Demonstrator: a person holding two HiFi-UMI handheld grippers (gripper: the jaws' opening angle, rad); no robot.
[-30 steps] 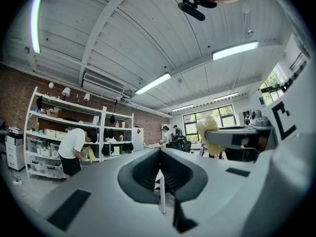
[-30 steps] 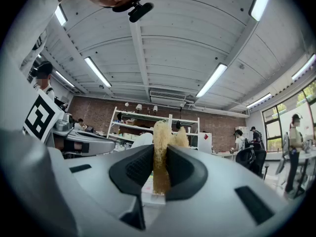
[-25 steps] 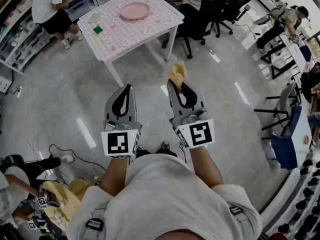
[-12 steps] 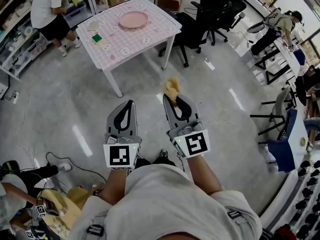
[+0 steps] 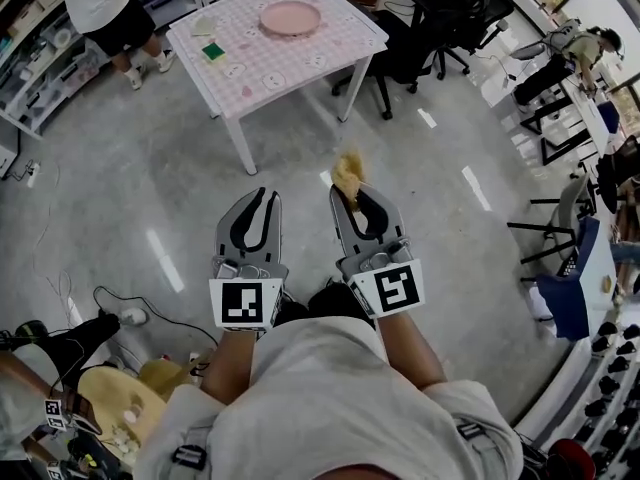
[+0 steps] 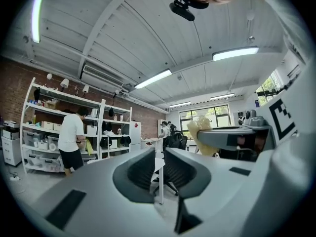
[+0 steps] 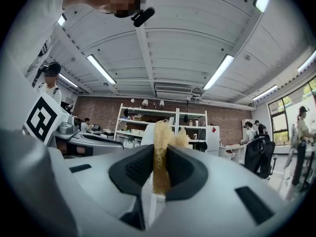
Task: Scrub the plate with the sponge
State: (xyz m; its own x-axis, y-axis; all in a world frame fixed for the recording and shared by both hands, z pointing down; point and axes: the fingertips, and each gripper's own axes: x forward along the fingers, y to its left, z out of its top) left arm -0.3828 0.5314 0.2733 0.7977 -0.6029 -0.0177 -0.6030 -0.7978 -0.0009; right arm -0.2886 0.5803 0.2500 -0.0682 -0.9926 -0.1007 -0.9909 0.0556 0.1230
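The right claw (image 5: 356,200) is clamped on a yellow sponge (image 5: 347,173) that sticks up past its tips, held over the floor in front of the person. The left claw (image 5: 260,200), just beside it, is narrow with nothing in the slim gap. The pink plate (image 5: 290,18) lies well apart from both, on the checked counter (image 5: 300,63) ahead, with a green pad (image 5: 212,52) near it.

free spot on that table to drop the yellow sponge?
Bare cloth on the table's near half, this side of the pink plate and right of the green sponge. Crowded along the left edge: green sponge plus a pale item. Office chairs hem the right side.
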